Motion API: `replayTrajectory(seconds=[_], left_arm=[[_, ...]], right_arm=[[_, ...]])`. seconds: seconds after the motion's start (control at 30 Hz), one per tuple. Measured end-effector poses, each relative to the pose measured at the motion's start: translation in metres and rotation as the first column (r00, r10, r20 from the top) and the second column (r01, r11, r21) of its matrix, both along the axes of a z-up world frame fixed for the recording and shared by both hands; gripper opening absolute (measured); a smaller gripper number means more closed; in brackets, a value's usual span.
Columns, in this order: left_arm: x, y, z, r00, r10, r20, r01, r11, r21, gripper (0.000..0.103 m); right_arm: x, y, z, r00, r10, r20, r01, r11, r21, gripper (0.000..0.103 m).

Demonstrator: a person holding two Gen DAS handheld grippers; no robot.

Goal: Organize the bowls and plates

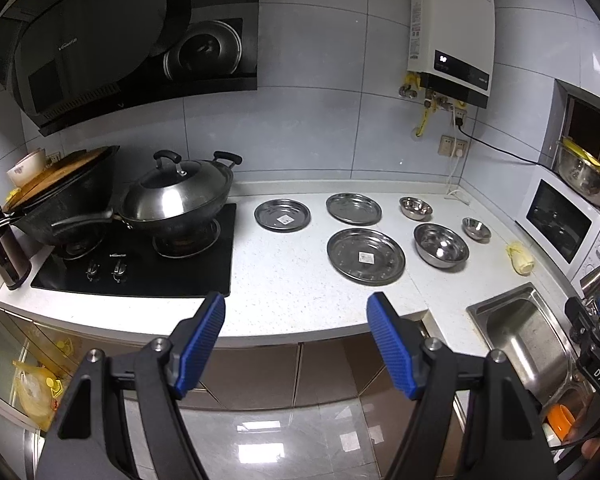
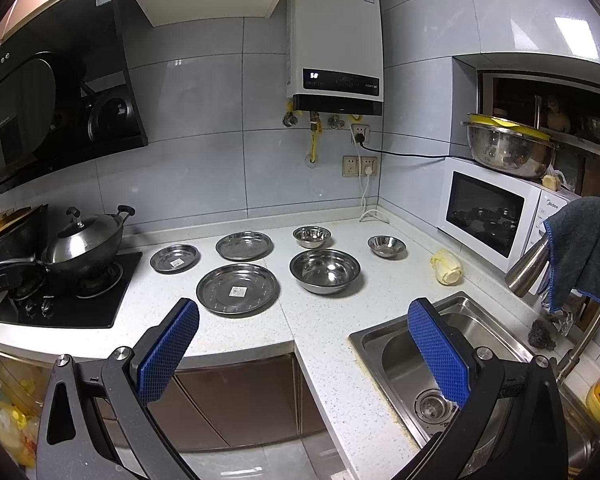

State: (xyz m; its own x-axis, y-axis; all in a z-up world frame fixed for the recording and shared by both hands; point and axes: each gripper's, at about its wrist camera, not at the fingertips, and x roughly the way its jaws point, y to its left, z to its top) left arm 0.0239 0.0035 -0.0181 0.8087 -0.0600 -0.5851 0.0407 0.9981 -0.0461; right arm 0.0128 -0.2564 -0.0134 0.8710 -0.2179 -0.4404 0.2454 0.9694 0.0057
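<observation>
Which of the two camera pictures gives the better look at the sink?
The right wrist view. There the sink shows its basin and drain, though one blue finger of the right gripper covers part of it. In the left wrist view the sink sits at the right edge, its near part cut off by the other gripper's frame, and no drain shows.

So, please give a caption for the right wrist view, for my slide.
Open right gripper held before the counter, where three steel plates and three steel bowls lie apart, unstacked.
</observation>
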Motion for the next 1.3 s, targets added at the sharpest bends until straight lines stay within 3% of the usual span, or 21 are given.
replayTrajectory(seconds=[0.83, 1.3], left_arm=[[0.008, 0.009, 0.0, 1.0, 0.011, -0.009, -0.012, 1.0, -0.005, 0.072], [0.054, 0.016, -0.006, 1.0, -0.023, 0.005, 0.023, 0.999, 0.022, 0.072]], right_arm=[[0.008, -0.004, -0.007, 1.0, -0.007, -0.014, 0.007, 1.0, 0.006, 0.102], [0.049, 0.009, -0.015, 0.999, -0.023, -0.028, 0.023, 1.0, 0.018, 0.102]])
